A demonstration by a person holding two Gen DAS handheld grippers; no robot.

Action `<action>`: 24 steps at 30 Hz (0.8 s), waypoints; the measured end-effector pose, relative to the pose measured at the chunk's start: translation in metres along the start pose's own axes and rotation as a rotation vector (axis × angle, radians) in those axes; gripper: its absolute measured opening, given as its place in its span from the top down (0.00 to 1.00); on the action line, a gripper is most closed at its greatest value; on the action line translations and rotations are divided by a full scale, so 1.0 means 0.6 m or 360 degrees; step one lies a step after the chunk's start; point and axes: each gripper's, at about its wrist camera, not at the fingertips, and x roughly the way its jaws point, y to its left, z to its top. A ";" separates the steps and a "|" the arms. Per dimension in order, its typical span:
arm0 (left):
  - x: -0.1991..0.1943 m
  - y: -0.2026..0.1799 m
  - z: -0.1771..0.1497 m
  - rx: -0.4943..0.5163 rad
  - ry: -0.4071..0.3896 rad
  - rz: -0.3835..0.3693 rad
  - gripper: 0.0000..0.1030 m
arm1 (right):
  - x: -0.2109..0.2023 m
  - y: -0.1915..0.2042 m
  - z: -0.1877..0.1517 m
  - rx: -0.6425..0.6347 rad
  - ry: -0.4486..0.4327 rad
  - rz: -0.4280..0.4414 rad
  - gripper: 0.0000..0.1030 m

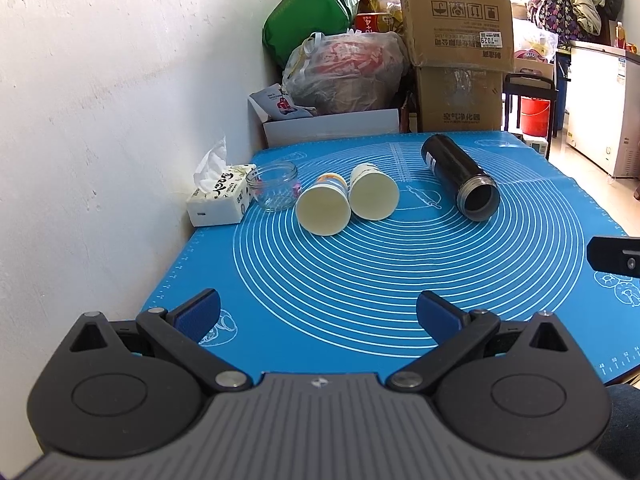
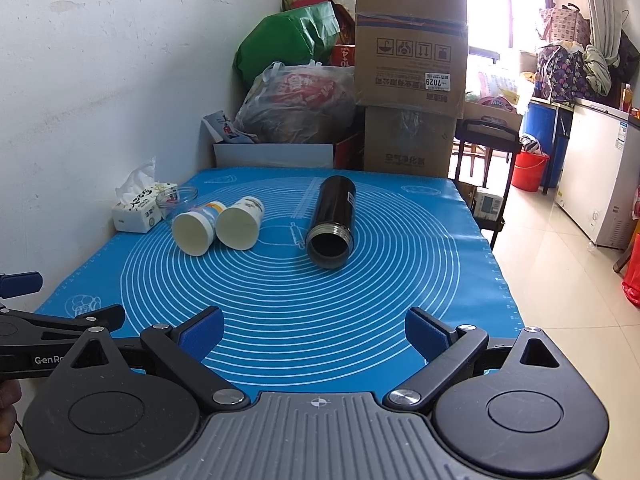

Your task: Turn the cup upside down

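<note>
Blue mat (image 1: 360, 280) covers my tabletop (image 2: 505, 322). Black flask (image 1: 460, 176) lies on its side on the mat, open mouth toward me. Left of it, two paper cups lie on their sides, touching, mouths toward me: left cup (image 1: 324, 204), right cup (image 1: 374, 192). Tissue pack (image 1: 220, 200) sits against the wall at the mat's left edge, with a glass jar (image 1: 274, 186) upright between it and the left cup. My left tongs (image 1: 318, 316) are spread wide and hold nothing, near edge of mat. My right tongs (image 2: 314, 330) are likewise spread wide and hold nothing.
</note>
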 end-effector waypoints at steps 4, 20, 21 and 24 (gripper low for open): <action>0.000 0.000 -0.001 0.0002 0.0000 0.0004 0.00 | 0.000 -0.001 0.000 -0.0002 0.0004 0.0001 0.04; 0.011 0.000 0.002 -0.0010 -0.0009 0.0015 0.00 | 0.009 -0.004 0.000 0.0022 0.0000 0.0017 0.06; 0.014 -0.001 0.002 -0.0002 -0.0009 0.0016 0.00 | 0.010 -0.006 0.001 0.0021 -0.0002 0.0018 0.06; 0.022 -0.003 0.006 -0.0003 -0.0004 0.0011 0.00 | 0.015 -0.011 0.008 0.0029 -0.0009 0.0023 0.07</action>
